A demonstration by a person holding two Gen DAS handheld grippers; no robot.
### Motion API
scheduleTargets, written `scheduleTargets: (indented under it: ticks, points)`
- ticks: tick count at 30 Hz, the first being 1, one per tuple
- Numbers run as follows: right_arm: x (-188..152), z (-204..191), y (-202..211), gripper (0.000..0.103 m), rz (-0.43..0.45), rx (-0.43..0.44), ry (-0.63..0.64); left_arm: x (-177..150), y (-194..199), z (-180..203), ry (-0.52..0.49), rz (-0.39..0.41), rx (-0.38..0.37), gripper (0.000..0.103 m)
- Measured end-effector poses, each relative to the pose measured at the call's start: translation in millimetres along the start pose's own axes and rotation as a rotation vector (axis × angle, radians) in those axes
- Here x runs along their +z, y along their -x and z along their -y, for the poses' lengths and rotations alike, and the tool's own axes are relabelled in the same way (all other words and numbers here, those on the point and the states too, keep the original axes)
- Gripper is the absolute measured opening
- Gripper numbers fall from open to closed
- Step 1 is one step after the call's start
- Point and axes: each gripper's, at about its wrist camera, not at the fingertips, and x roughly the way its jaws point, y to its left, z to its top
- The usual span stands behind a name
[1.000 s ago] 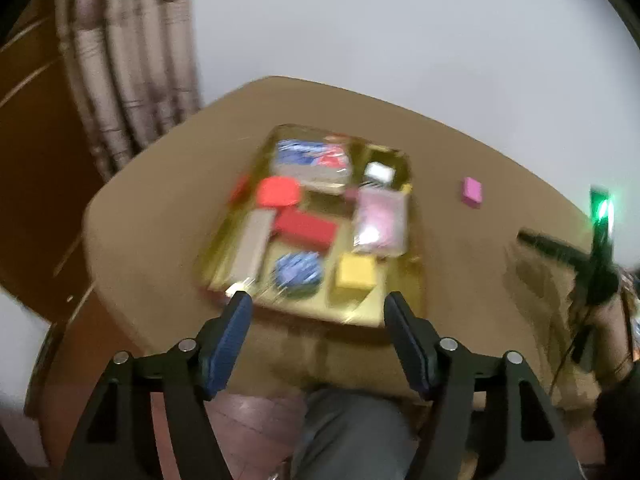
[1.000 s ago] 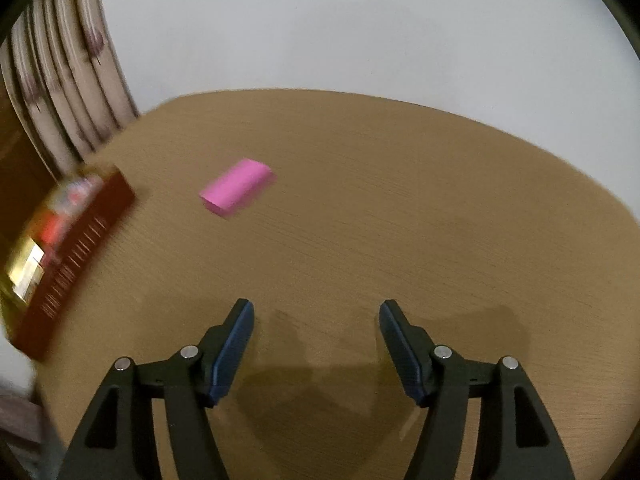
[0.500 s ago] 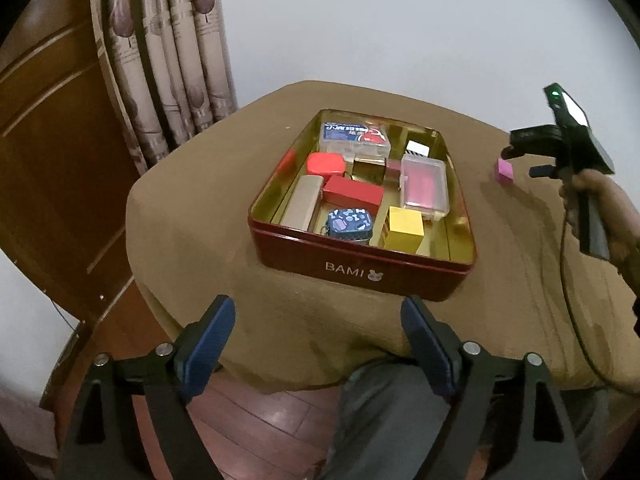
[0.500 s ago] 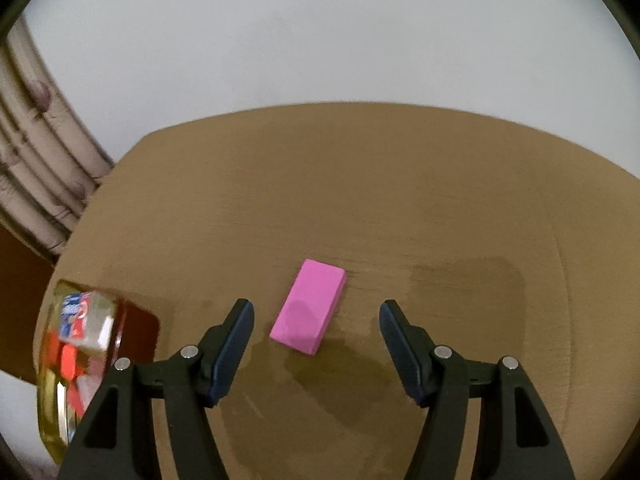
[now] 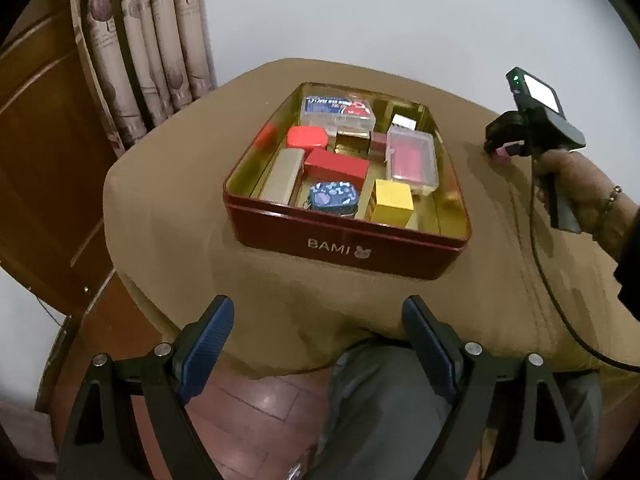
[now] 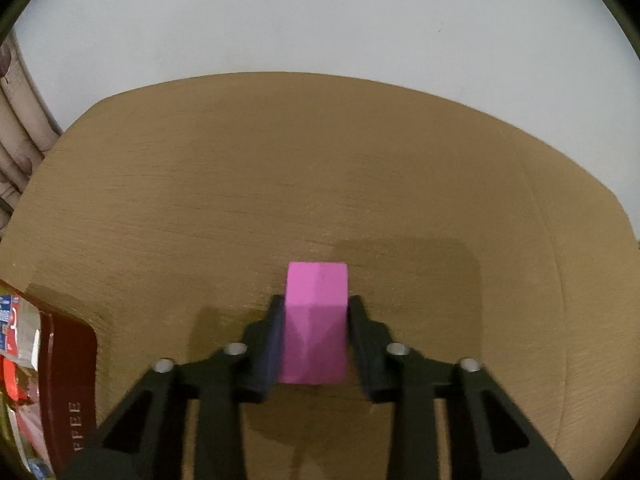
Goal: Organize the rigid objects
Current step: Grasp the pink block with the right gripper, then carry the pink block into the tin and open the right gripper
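The right claw (image 6: 316,316) grips the pink block (image 6: 316,320) on the surface (image 6: 280,184), right of the tin (image 5: 344,240). The left claw (image 5: 320,344) is spread wide off the near edge.

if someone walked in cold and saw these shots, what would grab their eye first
The bright pink block stands out first, pinched between the right tongs just above the brown tablecloth. Next comes the red BAMI tin in the middle of the table, packed with small boxes, among them a yellow box near its front wall. The left tongs hang open and empty in front of the tin.
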Motion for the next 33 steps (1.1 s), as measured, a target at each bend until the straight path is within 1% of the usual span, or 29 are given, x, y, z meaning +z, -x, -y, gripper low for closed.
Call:
scheduleTargets:
  ticks: [4, 6, 11, 15, 18, 22, 23, 26, 27, 29, 33]
  points:
    - [-1, 8, 2, 0.03, 0.0, 0.03, 0.022, -1, 0, 1, -0.006, -0.009, 0.008, 0.083]
    - [-9, 19, 10, 0.03, -0.001, 0.091, 0.023, -1, -1, 3, -0.013, -0.011, 0.016, 0.083]
    - [-18, 43, 20, 0.03, -0.008, 0.138, 0.013, -5, -3, 10, -0.053, -0.028, 0.039, 0.083]
    - [-21, 54, 31, 0.03, -0.006, 0.162, 0.005, -7, -6, 12, -0.066, -0.041, 0.053, 0.083]
    - [-29, 62, 42, 0.03, -0.001, 0.199, -0.008, -8, -8, 12, -0.062, -0.063, 0.051, 0.083]
    - [-45, 65, 68, 0.03, 0.024, 0.247, 0.002, -9, -13, 11, -0.066, -0.09, 0.054, 0.083]
    - [-54, 61, 74, 0.03, 0.031, 0.257, 0.009, -9, -14, 10, -0.065, -0.095, 0.052, 0.083]
    - [-65, 56, 99, 0.03, 0.057, 0.3, 0.028, -10, -14, 10, -0.066, -0.105, 0.048, 0.083]
    - [-73, 48, 112, 0.03, 0.066, 0.314, 0.035, -10, -15, 10, -0.069, -0.109, 0.048, 0.083]
    - [-80, 56, 119, 0.03, 0.075, 0.342, 0.047, -11, -15, 10, -0.069, -0.119, 0.049, 0.084]
    - [-95, 43, 146, 0.03, 0.086, 0.41, 0.07, -14, -19, 6, -0.06, -0.158, 0.058, 0.084]
